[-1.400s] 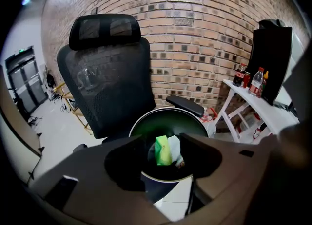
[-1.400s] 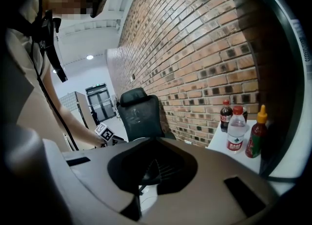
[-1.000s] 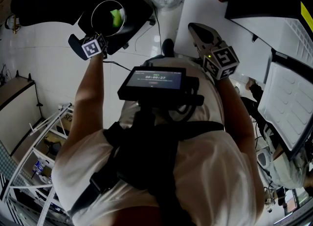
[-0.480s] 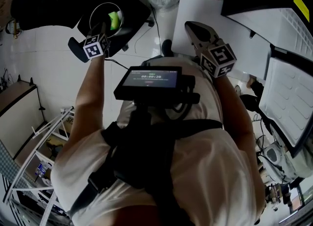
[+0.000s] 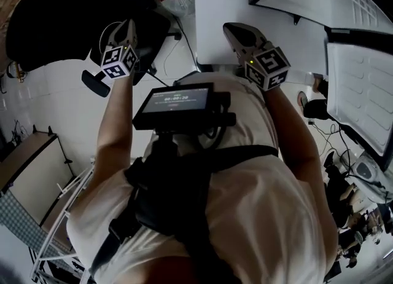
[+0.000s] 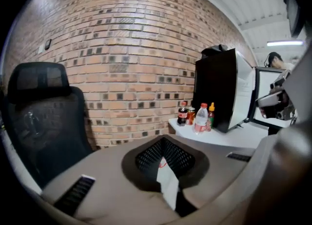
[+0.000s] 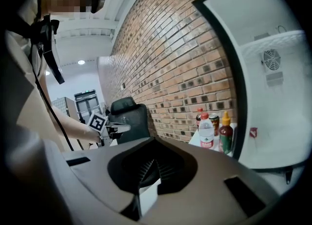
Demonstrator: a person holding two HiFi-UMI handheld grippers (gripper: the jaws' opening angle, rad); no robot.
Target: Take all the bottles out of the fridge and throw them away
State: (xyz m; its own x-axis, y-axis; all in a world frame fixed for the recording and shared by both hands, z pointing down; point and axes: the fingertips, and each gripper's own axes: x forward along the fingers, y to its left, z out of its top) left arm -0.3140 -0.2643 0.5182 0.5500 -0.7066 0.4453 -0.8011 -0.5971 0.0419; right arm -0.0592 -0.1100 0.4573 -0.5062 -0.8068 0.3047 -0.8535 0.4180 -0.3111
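Several bottles stand on the white table (image 6: 229,134) beside the black fridge (image 6: 217,90): a cola bottle (image 6: 183,113), a clear water bottle (image 6: 201,118) and a red sauce bottle (image 6: 211,114). The right gripper view shows the same water bottle (image 7: 206,131) and sauce bottle (image 7: 224,134) next to the white fridge door (image 7: 273,97). My left gripper (image 6: 165,165) is shut with nothing in it and is raised at the left (image 5: 129,26). My right gripper (image 7: 146,180) is shut and empty too, pointing toward the table (image 5: 233,31).
A black office chair (image 6: 44,107) stands against the brick wall (image 6: 126,63) on the left. The round bin (image 5: 109,31) shows partly behind my left gripper. A can (image 6: 191,116) sits among the bottles. The open fridge door (image 5: 362,86) fills the right side.
My left gripper has lifted up and away from the round bin, where a green bottle lay; the bottle is now out of sight. The right gripper has shifted slightly toward the table.
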